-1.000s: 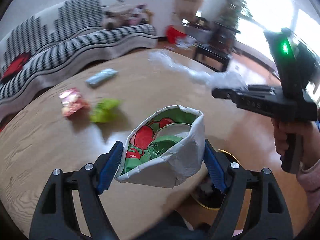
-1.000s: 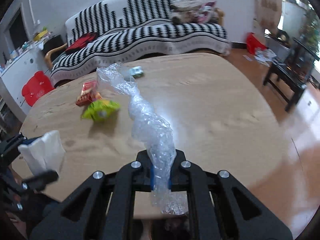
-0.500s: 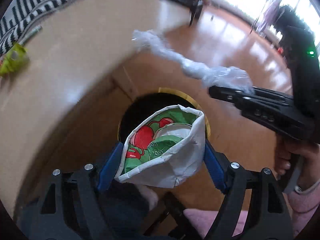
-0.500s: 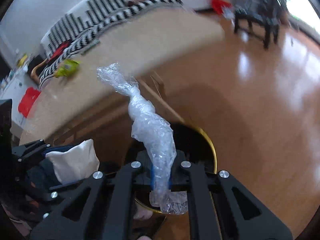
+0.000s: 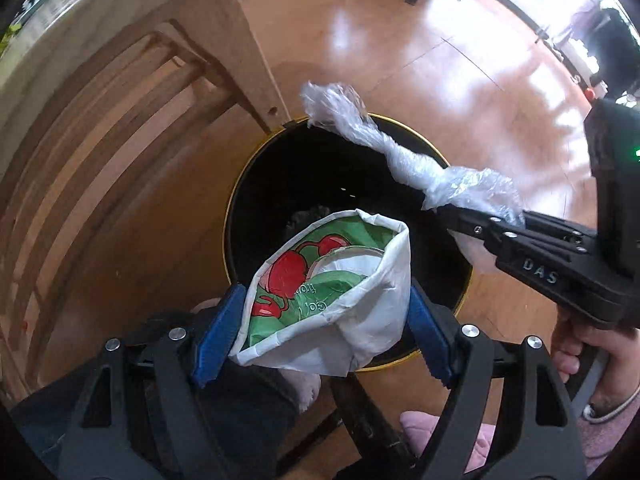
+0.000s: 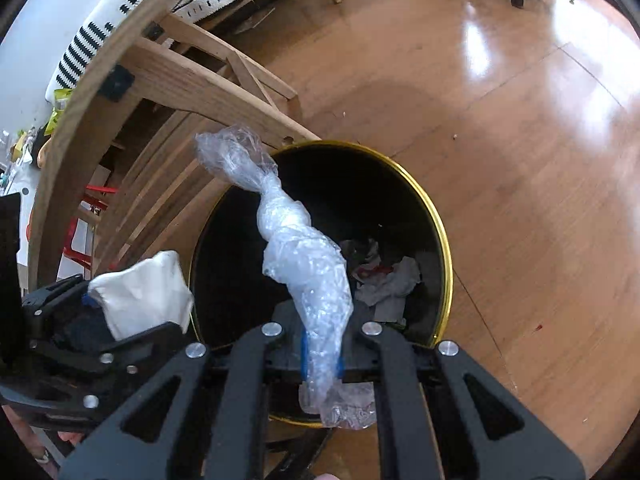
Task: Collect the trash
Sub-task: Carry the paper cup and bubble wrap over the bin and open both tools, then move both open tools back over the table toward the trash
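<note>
**Black bin with gold rim: both loads over the mouth, neither let go**

Black inside and gold at the rim, the bin (image 6: 440, 240) is our landmark. We find both tools above it.

The left gripper (image 5: 320, 332) has its blue pads pressed against the sides of a paper bag (image 5: 332, 288), white outside, printed green and red within. The bag sits over the near edge of the bin, partly past the rim toward the holder.

The right gripper (image 6: 322, 354) is nearly closed on a twist of plastic wrap (image 6: 304, 256). The wrap's free end reaches across the mouth toward the far rim, close to the table leg (image 6: 224, 92) just beyond the bin.

Trash (image 6: 384, 276) already lies at the bottom of the bin.

Our judgement on the step in hand, the drop:
- Carry the bag further over the mouth before opening, as its near part may catch the rim or fall outside.
- Tip the wrap downward first, so its long tail does not drape over the far rim.
- Open each tool fully; crumpled film may cling to a pad.

Against the frame a second earlier, we note both tools then looked across the tabletop with wrappers lying on it; now they look down into the bin. Both grips are unchanged.
</note>
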Available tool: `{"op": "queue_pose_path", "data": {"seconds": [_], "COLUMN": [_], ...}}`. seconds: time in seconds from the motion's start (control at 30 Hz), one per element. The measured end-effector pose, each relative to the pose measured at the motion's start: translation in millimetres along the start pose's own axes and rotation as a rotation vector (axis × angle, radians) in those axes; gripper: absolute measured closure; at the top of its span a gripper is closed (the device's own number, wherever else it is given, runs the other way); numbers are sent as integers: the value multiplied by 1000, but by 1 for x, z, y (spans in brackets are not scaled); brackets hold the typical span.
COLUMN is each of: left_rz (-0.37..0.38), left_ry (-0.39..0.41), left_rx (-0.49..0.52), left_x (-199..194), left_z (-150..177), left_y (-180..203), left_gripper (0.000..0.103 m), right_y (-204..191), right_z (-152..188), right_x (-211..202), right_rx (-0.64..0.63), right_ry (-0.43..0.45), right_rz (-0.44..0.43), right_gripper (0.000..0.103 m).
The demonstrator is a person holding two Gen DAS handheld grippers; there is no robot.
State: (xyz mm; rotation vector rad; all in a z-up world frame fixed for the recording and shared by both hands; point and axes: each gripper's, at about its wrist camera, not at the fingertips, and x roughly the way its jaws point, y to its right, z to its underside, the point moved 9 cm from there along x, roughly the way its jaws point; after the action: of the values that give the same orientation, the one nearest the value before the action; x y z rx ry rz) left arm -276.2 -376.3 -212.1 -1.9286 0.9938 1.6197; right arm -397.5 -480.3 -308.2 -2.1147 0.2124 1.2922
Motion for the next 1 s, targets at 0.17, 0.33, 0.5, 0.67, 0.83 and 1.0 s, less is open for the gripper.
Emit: {"op": "queue_pose_path", "data": {"seconds": [0.17, 0.33, 0.5, 0.67, 0.83, 1.0], "left_rz": [15, 30, 25, 59, 48, 125], "left_ry": [7, 16, -10, 36, 57, 246], "left_rx": [10, 13, 37, 2, -5, 29], "left_x": [-2, -2, 4, -1, -5, -83], "left_z": [1, 1, 5, 1, -1, -9], "left_y": [3, 7, 12, 15, 14, 26], "left_gripper": [26, 25, 22, 7, 7, 7], "right_y": [2, -1, 4, 11, 9, 4], "right_z": [-3, -8, -14, -21, -30, -53], "right_x": [3, 2, -4, -19, -42, -88], "right_rx": [-9, -7, 56, 118, 121, 89], "right_ry": [-18, -16, 7, 27, 79, 230], "right_rz": [17, 25, -29, -59, -83, -31], "right_gripper": [93, 93, 93, 16, 8, 7]}}
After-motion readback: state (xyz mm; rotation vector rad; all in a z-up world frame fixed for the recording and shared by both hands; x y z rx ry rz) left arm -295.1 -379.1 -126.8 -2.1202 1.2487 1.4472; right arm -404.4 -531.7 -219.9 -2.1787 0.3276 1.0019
